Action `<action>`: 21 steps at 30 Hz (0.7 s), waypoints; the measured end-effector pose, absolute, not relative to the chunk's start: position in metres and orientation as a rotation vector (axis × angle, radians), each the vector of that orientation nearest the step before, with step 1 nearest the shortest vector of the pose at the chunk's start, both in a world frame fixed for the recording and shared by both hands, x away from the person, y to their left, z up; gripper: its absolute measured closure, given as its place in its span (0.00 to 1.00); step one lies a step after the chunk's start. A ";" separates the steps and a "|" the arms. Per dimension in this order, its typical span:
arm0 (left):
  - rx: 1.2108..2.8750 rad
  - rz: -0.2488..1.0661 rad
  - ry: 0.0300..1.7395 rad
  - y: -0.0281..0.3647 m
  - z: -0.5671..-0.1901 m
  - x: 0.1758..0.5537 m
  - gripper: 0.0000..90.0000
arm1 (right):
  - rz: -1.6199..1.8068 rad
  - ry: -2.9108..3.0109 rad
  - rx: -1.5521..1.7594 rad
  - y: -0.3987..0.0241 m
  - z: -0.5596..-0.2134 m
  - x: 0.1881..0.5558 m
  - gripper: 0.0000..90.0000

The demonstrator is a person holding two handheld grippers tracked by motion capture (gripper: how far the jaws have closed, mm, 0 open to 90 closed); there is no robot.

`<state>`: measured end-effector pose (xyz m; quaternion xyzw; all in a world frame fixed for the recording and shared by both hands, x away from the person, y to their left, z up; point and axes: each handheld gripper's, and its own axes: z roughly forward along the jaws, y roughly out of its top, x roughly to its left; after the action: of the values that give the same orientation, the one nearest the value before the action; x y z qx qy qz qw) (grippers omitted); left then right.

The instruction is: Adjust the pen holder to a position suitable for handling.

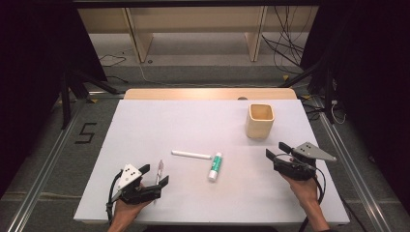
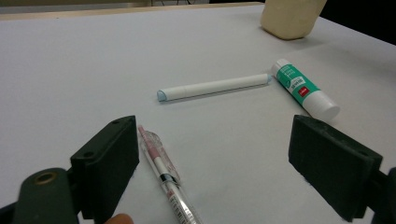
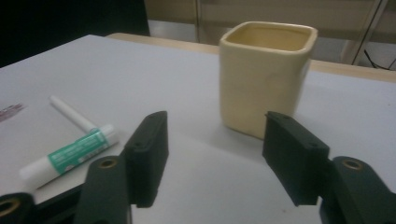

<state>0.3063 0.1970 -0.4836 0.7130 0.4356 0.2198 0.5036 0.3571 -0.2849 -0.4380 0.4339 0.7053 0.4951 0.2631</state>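
White sheeting covers the counter (image 1: pixel 145 125) where a person works with a hand-held gripper in each hand. Left hand-held gripper (image 1: pixel 155 178) rests low near the counter's front edge, its black jaws spread wide apart around a clear-barrelled pen with a pink band (image 2: pixel 161 170); the pen lies flat between them, close against the jaw seen at the left of the left gripper view, though whether it actually touches that pad is hard to tell from this angle. Right hand-held gripper (image 1: pixel 274 150) hangs near the counter's right side, its jaws parted with nothing between them, pointing toward a cream-yellow square ceramic cup (image 1: pixel 260 121) that stands upright a little beyond it, toward the back right of the counter.

Between the two hands, near the counter's middle, lie a slim white marker with a pale blue tip (image 1: pixel 191 154) and a white glue stick with a green label (image 1: pixel 215 166). The marker's right end comes just beside the glue stick's top end, the two forming a rough corner. Both lie flat, well apart from the cup and a short way beyond the pen.
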 end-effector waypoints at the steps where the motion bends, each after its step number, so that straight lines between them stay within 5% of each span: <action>1: 1.723 0.532 1.052 0.197 -0.484 0.306 0.18 | 1.341 1.900 1.182 -0.288 -0.437 0.361 0.51; 13: 1.718 0.536 1.062 0.197 -0.484 0.307 0.18 | 1.290 1.826 1.352 -0.322 -0.434 0.416 0.84; 21: 1.712 0.535 1.069 0.198 -0.484 0.307 0.18 | 1.207 1.851 1.391 -0.323 -0.442 0.444 0.98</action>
<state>0.3069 0.1977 -0.4838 0.7088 0.4427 0.2213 0.5027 0.4438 -0.3233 -0.4417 0.5140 0.6840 0.4463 0.2622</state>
